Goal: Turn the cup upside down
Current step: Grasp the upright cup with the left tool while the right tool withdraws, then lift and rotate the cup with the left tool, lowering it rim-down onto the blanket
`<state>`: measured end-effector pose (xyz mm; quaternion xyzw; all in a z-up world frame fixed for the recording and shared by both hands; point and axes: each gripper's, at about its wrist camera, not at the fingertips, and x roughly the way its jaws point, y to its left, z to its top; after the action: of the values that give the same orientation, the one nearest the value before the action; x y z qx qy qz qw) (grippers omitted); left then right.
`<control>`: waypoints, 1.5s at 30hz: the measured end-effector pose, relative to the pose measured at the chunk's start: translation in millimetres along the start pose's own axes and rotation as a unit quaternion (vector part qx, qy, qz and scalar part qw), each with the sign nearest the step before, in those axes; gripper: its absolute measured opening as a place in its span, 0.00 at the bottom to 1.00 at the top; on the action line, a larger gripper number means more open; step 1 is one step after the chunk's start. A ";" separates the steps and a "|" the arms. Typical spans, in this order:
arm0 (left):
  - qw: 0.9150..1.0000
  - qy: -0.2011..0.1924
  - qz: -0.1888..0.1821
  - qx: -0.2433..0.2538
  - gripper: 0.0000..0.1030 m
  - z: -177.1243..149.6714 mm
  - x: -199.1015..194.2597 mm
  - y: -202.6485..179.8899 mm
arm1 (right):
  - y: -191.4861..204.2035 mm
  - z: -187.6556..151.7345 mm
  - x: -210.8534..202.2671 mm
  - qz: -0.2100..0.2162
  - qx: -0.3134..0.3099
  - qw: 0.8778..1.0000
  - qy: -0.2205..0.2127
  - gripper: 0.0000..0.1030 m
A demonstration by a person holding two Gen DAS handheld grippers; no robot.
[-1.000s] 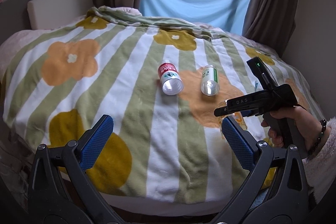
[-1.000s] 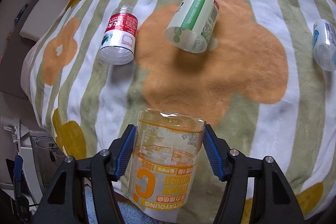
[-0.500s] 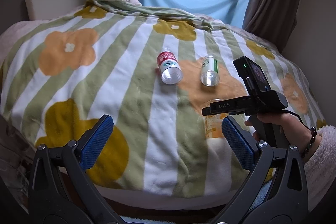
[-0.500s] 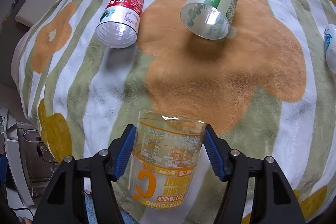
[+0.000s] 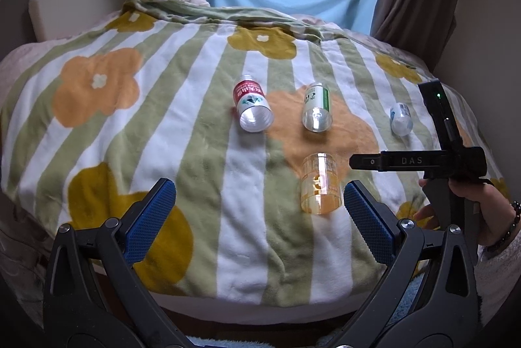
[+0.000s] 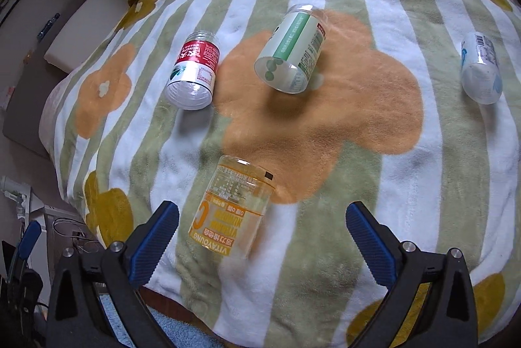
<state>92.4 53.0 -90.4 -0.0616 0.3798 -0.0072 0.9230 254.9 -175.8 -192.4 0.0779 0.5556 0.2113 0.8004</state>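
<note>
While spread wide over the near edge of the blanket point(image 5: 202, 133), left gripper point(image 5: 260, 211) grips nothing, blue pads point(image 5: 149, 214) well apart. Just ahead and inside the right-hand pad, orange-printed clear cup point(image 5: 320, 183) stands on the striped fleece with lettering inverted, touching neither pad. Transparent wall, orange band and a large letter showing through; rim and base hard to tell apart through the plastic. Farther ahead, a red-labelled cup point(image 5: 251, 107) and a green-labelled cup point(image 5: 316, 111) lie on their sides, a small blue-and-white cup point(image 5: 401, 119) farther right. Off to the right of the pads, right gripper point(image 5: 361, 161) seen side-on, held by a hand point(image 5: 472, 201) partly cut off behind the near finger; jaw gap unreadable from this angle.

Seen from the right wrist, right gripper point(image 6: 262, 239) gapes wide and empty, pads point(image 6: 156, 240) clear of everything. Between them, nearer the left-hand pad, orange-printed clear cup point(image 6: 232, 208) on the blanket point(image 6: 390, 185), label text upside down, flat end up and away from the camera. Lower edge blurs into the white fleece, so contact with the cloth cannot be made out. Beyond, red-labelled cup point(image 6: 193, 74) and green-labelled cup point(image 6: 291, 50) on their sides, blue-and-white cup point(image 6: 481, 67) far right. Gripper bodies cut off by the bottom frame edge.
</note>
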 end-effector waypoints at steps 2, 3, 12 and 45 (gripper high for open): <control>1.000 0.004 -0.001 0.017 1.00 11.4 4.1 -9.7 | -4.3 -9.4 -18.8 -0.004 -0.018 1.000 -0.020 0.99; 1.000 0.007 0.000 0.027 1.00 18.0 7.9 -15.3 | -5.7 -14.2 -27.4 -0.005 -0.030 0.999 -0.033 1.00; 0.989 0.086 0.001 0.124 1.00 62.3 87.2 -75.2 | -15.0 -64.3 -57.9 -0.059 -0.127 0.984 -0.113 0.99; 0.945 0.314 -0.068 0.067 0.56 35.3 254.3 -96.7 | -46.3 -116.2 -27.0 0.019 -0.127 0.981 -0.145 1.00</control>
<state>301.3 -54.5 -232.1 -0.0202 0.6439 -0.1141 0.7563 151.4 -241.7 -229.0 0.0156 0.4004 0.2815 0.8719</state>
